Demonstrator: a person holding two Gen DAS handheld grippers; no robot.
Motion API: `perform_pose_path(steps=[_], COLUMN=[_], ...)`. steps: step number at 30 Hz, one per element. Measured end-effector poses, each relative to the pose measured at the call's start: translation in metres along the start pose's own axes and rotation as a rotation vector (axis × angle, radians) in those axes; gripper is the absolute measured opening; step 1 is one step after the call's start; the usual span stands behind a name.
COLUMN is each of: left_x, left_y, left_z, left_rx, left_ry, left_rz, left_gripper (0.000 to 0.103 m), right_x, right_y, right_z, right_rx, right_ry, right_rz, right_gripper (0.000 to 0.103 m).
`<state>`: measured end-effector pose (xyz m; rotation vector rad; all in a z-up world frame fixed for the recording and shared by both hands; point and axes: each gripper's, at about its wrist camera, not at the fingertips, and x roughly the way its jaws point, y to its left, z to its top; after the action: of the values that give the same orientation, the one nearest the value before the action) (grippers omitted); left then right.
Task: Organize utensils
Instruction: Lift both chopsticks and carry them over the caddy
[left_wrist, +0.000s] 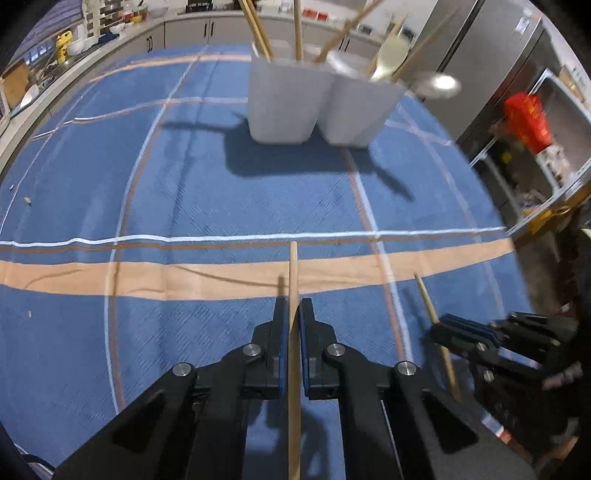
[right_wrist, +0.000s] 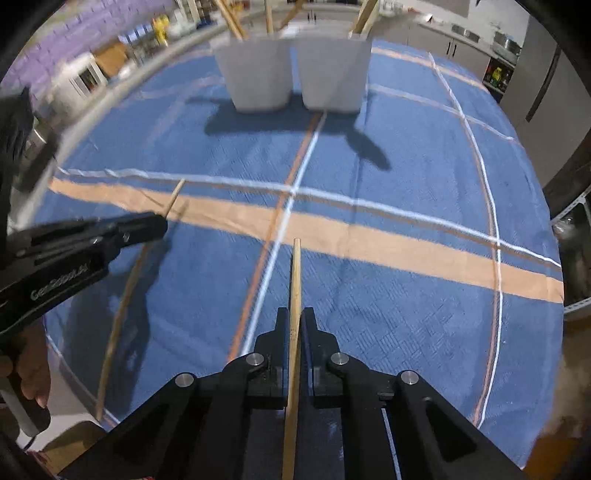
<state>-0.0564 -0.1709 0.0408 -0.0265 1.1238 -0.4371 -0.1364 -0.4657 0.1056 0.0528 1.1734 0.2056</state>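
I'm pinching one wooden chopstick (left_wrist: 293, 280) w/ my left tongs (left_wrist: 292, 314), the stick running lengthwise btwn the pressed-in pads and sticking out past the tips. My right tongs (right_wrist: 294, 325) are doing the same w/ a second chopstick (right_wrist: 295, 277) — clamped along its length, tip pointing forward. Both sticks are hanging above the near part of the counter, over the blue plaid cloth (left_wrist: 184, 184) and its wide peach stripe.

In the left view my right tongs (left_wrist: 448, 326) are showing at the right edge, gripping their stick (left_wrist: 428, 299) at a slant. In the right view my left tongs (right_wrist: 155, 225) are reaching in from the left edge, stick tip (right_wrist: 175, 195) poking past them.

Toward the far edge of the counter two white holders are standing side by side, touching or nearly so: the left holder (left_wrist: 284, 103) w/ chopsticks leaning in it, the right holder (left_wrist: 360, 110) w/ more sticks plus a pale spoon (left_wrist: 391, 59) — blurry, can't tell more.
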Motion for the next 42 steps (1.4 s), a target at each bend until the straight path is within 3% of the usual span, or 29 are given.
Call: perform_pose_path(steps=[6, 13, 19, 32, 42], left_x=[-0.051, -0.103, -0.131, -0.176, -0.193], left_y=[0.004, -0.010, -0.016, -0.027, -0.013], left_z=[-0.006, -0.024, -0.034, -0.032, 0.023], left_rx=[-0.029, 0.045, 0.048, 0.073, 0.050], left_ry=[-0.130, -0.284, -0.339, -0.476, -0.585], left_rz=[-0.052, -0.006, -0.030, -0.024, -0.014], left_gripper=[0.005, 0.005, 0.005, 0.005, 0.005], right_x=[-0.045, -0.084, -0.115, -0.138, -0.159], right_y=[0.002, 0.002, 0.002, 0.014, 0.013], right_z=[-0.004, -0.008, -0.013, -0.004, 0.034], right_rx=[0.052, 0.082, 0.100, 0.062, 0.054], right_ry=[-0.173, -0.309, -0.399, -0.492, -0.566], right_rz=[0.076, 0.084, 0.085, 0.063, 0.058], right_gripper=[0.006, 0.006, 0.006, 0.006, 0.006])
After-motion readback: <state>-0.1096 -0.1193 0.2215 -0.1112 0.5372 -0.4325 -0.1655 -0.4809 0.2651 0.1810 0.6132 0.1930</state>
